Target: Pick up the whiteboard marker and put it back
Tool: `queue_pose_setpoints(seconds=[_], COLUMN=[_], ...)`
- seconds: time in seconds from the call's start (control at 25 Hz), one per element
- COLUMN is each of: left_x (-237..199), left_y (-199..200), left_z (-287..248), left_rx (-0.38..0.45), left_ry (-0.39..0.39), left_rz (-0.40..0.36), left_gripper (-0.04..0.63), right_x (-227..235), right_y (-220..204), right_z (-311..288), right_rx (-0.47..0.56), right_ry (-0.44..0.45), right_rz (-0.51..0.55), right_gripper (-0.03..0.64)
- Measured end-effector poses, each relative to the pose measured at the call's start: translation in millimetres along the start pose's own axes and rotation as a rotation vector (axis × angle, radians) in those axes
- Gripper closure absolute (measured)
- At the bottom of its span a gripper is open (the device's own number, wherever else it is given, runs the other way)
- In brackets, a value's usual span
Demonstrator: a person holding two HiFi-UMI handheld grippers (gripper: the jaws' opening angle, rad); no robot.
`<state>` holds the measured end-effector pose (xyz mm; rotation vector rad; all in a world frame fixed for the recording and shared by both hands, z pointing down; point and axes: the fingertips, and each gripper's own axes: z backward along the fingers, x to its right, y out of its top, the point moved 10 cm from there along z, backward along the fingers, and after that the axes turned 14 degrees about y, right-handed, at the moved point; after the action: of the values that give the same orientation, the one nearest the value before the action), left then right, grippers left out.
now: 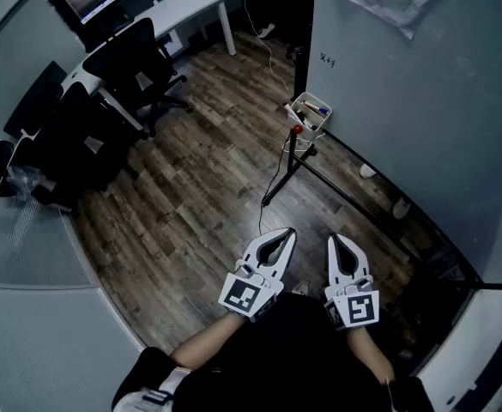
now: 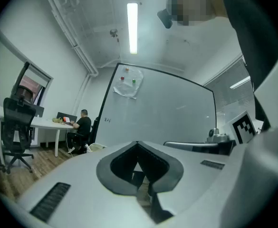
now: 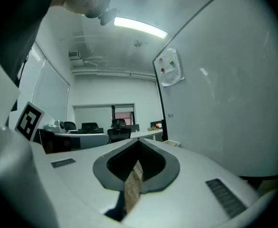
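Bluish whiteboard marker (image 1: 321, 108) lies in white tray (image 1: 294, 112); left tool (image 1: 289, 232) and right tool (image 1: 332, 239) closed, empty.

Hand-held grippers (image 1: 288, 232) (image 1: 333, 239) level (jaws together)

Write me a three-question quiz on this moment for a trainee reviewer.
1. True or false: the left gripper and the right gripper are both shut, with nothing between their jaws.
2. Where does the white tray sit? A. flat on the floor; B. at the edge of the whiteboard; C. on a chair seat.
3. In the left gripper view, how many people sit at the desk?
Key: 1. true; 2. B; 3. one, a person seen from behind.
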<state>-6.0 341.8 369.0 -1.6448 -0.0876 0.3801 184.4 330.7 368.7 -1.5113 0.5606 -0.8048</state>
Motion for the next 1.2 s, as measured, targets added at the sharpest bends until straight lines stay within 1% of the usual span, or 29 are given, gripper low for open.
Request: queue_pose_setpoints(seconds=[0.12,0.24,0.44,0.72,0.88,1.2], left_x=[-1.7,-3.5,-6.8,-16.8,-24.3,-55.1], left_y=[0.6,0.6,0.2,2.3,3.3,12.5], left_z=[-0.1,-0.1,-0.1,1.4,-0.5,2.5], left_rx=[0.0,0.0,-0.004,0.003,0.011,-0.024], left_ry=[-0.001,-0.005,-0.008,-0.016,-0.028,-0.03], left_rz=[0.005,0.008,0.012,0.012,0.01,-0.004], left_gripper=[0.588,0.588,0.588,0.588,0.588,0.588], right_x=[0.0,-2.4,-2.7,-7.4,-11.4,-24.7], right_y=[-2.8,-0.1,-3.6,-7.0,-1.2,-2.7], right_z=[1.1,-2.5,-2.7,-8.7,-17.9,-34.6], right_rx=[-0.035,-0.004,-0.031,0.005,0.013,0.02], right_ry=[-0.012,-0.008,-0.032,-0.019,-0.057,-0.126], right_rz=[-0.007,0.001,-0.008,0.012,0.002,-0.001], right_gripper=[0.603,0.603,0.603,0.603,0.603,0.603])
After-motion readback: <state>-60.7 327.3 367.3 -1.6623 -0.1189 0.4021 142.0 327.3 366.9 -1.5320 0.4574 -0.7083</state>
